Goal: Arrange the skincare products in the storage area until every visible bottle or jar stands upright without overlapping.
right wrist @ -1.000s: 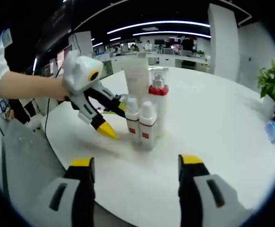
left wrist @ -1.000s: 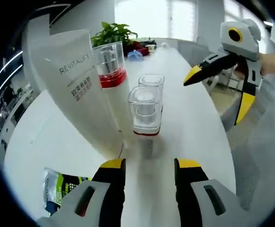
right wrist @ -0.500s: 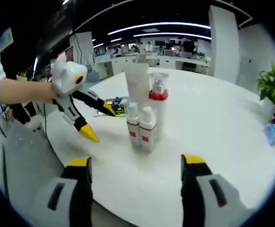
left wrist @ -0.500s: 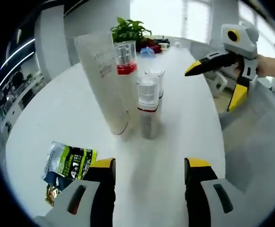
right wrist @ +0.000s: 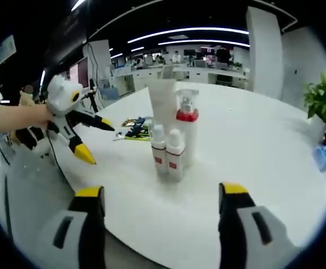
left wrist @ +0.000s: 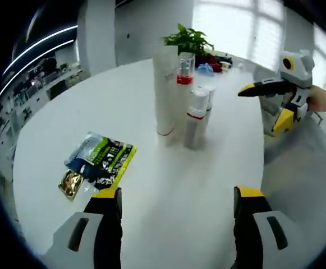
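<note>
I am looking along the left gripper (left wrist: 177,197), whose yellow-tipped jaws are standing wide apart with nothing between them, above the broad white round-edged worktop (left wrist: 168,185). Just beyond the left jaw, a flat green, black and gold foil sachet (left wrist: 98,163) is lying on the worktop. Farther on, near the middle, the skincare products are standing upright in a tight cluster: a tall white squeeze tube (left wrist: 164,89) resting on its cap, a clear pump bottle with a red collar (left wrist: 184,78) just beside it, and two small white bottles with clear caps and red bands (left wrist: 197,117) in front, close together. I cannot tell whether they are touching. Beyond them a green leafy potted plant (left wrist: 189,40) is sitting at the far edge under bright windows.

In the right gripper view, the right gripper (right wrist: 163,197) is also showing its jaws spread wide and empty near the worktop's edge. The same cluster is standing ahead, the two small bottles (right wrist: 169,151) nearest, the tube (right wrist: 164,106) and pump bottle (right wrist: 187,120) behind. To the left, a hand is holding the other gripper off the worktop's edge, jaws parted. Behind lies an open office with ceiling light strips (right wrist: 191,28).
</note>
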Action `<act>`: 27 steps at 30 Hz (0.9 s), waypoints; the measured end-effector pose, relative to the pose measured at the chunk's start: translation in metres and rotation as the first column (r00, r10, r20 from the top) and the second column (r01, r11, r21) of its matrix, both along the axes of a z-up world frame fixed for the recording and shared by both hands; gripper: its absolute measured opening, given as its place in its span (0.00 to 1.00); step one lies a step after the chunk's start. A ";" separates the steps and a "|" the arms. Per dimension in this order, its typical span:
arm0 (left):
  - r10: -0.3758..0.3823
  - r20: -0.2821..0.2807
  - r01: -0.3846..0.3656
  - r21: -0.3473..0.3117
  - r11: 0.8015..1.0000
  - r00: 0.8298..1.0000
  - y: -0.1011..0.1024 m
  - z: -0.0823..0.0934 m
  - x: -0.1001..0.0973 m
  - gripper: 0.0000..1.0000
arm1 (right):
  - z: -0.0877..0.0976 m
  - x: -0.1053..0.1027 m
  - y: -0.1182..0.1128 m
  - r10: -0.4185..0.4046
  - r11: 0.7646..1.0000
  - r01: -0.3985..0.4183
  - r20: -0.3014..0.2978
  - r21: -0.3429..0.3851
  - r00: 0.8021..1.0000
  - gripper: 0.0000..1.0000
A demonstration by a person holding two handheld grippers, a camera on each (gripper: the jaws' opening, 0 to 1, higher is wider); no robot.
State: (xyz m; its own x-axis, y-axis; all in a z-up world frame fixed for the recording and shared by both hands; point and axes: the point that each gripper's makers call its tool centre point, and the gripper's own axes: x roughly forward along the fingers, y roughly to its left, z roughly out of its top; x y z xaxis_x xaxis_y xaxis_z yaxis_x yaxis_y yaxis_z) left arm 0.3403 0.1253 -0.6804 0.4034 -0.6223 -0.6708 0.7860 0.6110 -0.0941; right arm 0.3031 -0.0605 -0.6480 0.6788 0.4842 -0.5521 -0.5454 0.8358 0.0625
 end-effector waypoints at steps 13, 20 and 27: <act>0.168 -0.014 -0.169 -0.022 0.985 0.986 0.043 0.008 -0.017 0.90 | 0.007 0.002 0.005 0.028 1.000 -0.028 0.012 0.013 1.000 0.90; 0.232 -0.015 -0.233 -0.033 0.972 0.972 0.059 0.013 -0.024 0.93 | 0.009 -0.001 0.005 0.027 0.999 -0.027 0.013 0.027 1.000 0.93; 0.288 -0.031 -0.289 -0.071 0.955 0.957 0.067 0.017 -0.033 0.96 | 0.015 -0.004 0.004 0.013 0.998 -0.015 0.027 0.058 1.000 0.95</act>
State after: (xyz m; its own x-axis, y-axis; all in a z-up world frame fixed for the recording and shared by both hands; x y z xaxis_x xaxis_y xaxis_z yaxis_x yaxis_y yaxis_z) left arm 0.3074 0.1923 -0.6630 0.5601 -0.5295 -0.6371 0.5750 0.8021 -0.1612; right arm 0.2996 -0.0564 -0.6326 0.6855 0.5246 -0.5048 -0.5592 0.8234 0.0965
